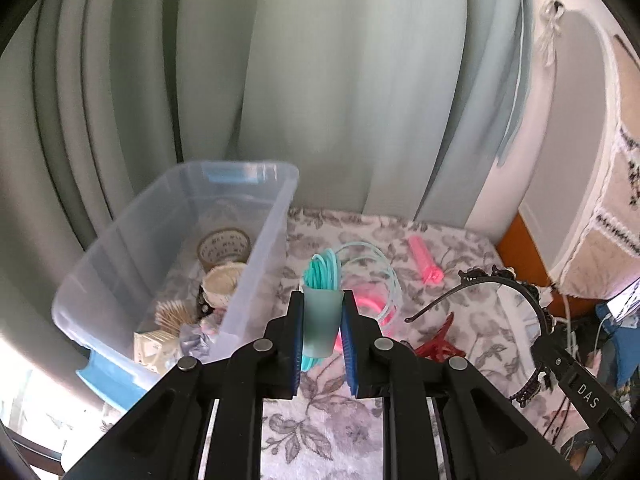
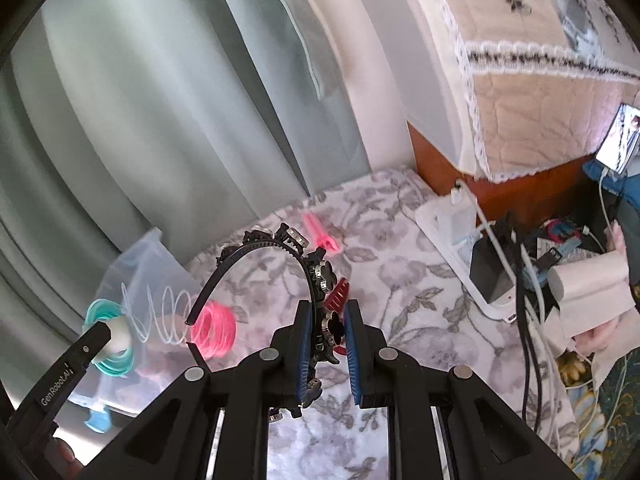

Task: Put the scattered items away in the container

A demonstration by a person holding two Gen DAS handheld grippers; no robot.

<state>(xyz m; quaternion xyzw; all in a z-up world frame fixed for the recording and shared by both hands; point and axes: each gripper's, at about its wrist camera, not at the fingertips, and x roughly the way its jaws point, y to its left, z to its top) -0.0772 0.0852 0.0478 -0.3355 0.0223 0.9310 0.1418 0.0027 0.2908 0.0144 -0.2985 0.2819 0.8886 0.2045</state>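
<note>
Left wrist view: the left gripper (image 1: 323, 320) pinches the pale handle (image 1: 319, 326) of a skipping rope (image 1: 362, 276). Teal coils sit above the jaws; clear and pink coils trail down to the floral cloth (image 1: 312, 432). The bin (image 1: 256, 276) stands just left of the gripper and contains tape rolls (image 1: 224, 246), among other items. A pink clip (image 1: 425, 260) lies on the cloth, well beyond the rope. A red claw clip (image 1: 436, 344) lies near the right jaw.

Right wrist view: the right gripper (image 2: 326, 330) clamps a black headband (image 2: 316, 276) by one side. The band arches up and left, clear of the cloth.
</note>
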